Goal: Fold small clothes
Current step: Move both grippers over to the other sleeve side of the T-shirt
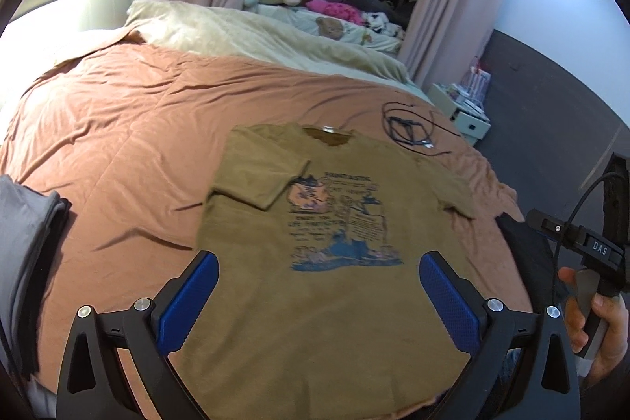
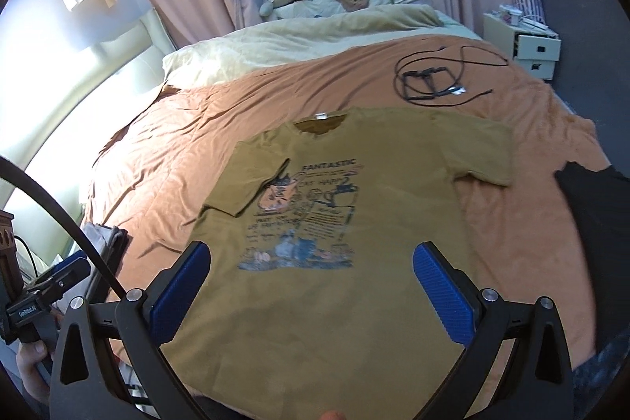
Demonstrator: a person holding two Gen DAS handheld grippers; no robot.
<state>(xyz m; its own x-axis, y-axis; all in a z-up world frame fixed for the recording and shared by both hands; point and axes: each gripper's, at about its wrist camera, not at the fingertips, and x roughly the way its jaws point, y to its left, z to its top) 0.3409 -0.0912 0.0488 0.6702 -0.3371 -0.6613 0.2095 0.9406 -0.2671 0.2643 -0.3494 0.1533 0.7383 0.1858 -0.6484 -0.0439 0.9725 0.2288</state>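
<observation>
An olive-brown T-shirt [image 1: 338, 223] with a blue and orange print lies face up on the orange bedspread [image 1: 130, 144], collar away from me. Its left sleeve [image 1: 260, 176] is folded in over the chest; its right sleeve [image 1: 449, 187] lies spread out. The shirt shows the same way in the right wrist view [image 2: 354, 223]. My left gripper [image 1: 318, 262] is open and empty above the shirt's lower half. My right gripper [image 2: 311, 254] is open and empty above the lower half too. The right gripper's body [image 1: 579, 247] shows at the far right of the left wrist view.
A stack of grey folded clothes [image 1: 23, 250] lies at the left bed edge. A black garment [image 2: 594, 223] lies at the right. A coil of black cable [image 2: 433, 81] lies beyond the collar. A cream duvet [image 1: 244, 34] and a white drawer unit [image 2: 527, 42] lie farther back.
</observation>
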